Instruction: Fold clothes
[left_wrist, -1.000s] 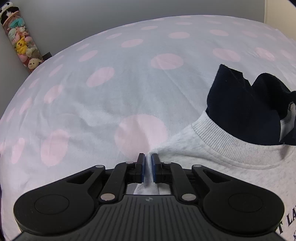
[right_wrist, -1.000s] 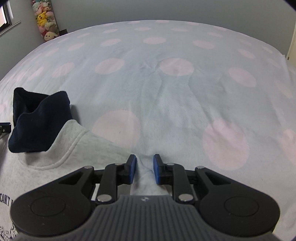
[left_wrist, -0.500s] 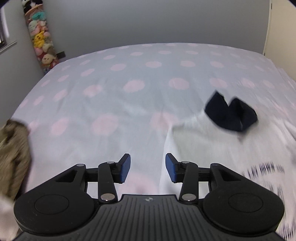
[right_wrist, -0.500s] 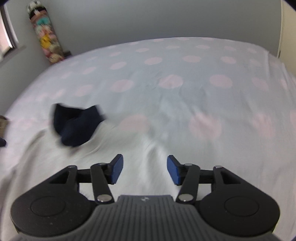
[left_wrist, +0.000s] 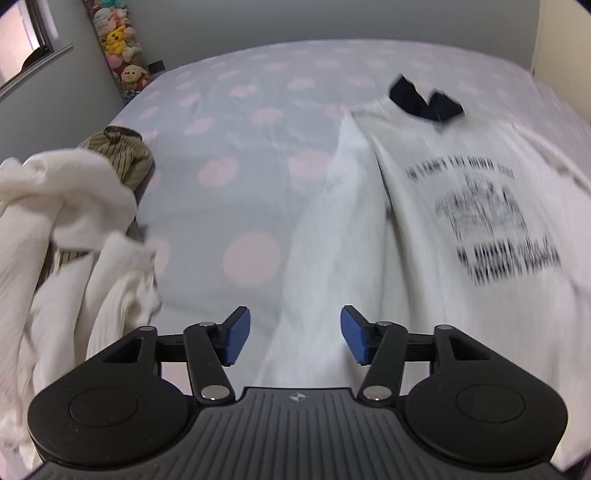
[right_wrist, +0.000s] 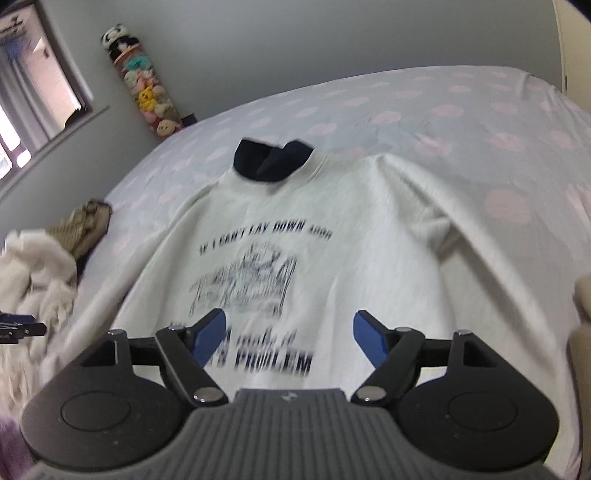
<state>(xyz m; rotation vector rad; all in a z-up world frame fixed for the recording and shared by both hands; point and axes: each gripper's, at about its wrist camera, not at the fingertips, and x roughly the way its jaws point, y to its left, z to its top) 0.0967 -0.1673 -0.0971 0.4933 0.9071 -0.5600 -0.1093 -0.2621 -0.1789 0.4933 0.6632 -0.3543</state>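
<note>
A light grey sweatshirt (right_wrist: 354, 221) with a dark collar (right_wrist: 273, 158) and black printed lettering lies face up on the polka-dot bed (right_wrist: 461, 110). In the left wrist view the same sweatshirt (left_wrist: 461, 177) spreads to the right, one sleeve running down toward the camera. My left gripper (left_wrist: 293, 336) hovers above that sleeve, its jaws opening with nothing pressed between them. My right gripper (right_wrist: 290, 338) hangs over the lower chest print, jaws opening and holding nothing. Both views are motion-blurred.
A pile of white and olive striped clothes (left_wrist: 74, 206) sits at the bed's left side; in the right wrist view the pile (right_wrist: 48, 258) is at the left edge. A column of plush toys (right_wrist: 147, 96) hangs in the far corner beside a window (right_wrist: 33, 88).
Both grippers let go of the sweatshirt's shoulders, opened, and pulled back and up toward the hem end. The whole sweatshirt and the clothes pile have come into view.
</note>
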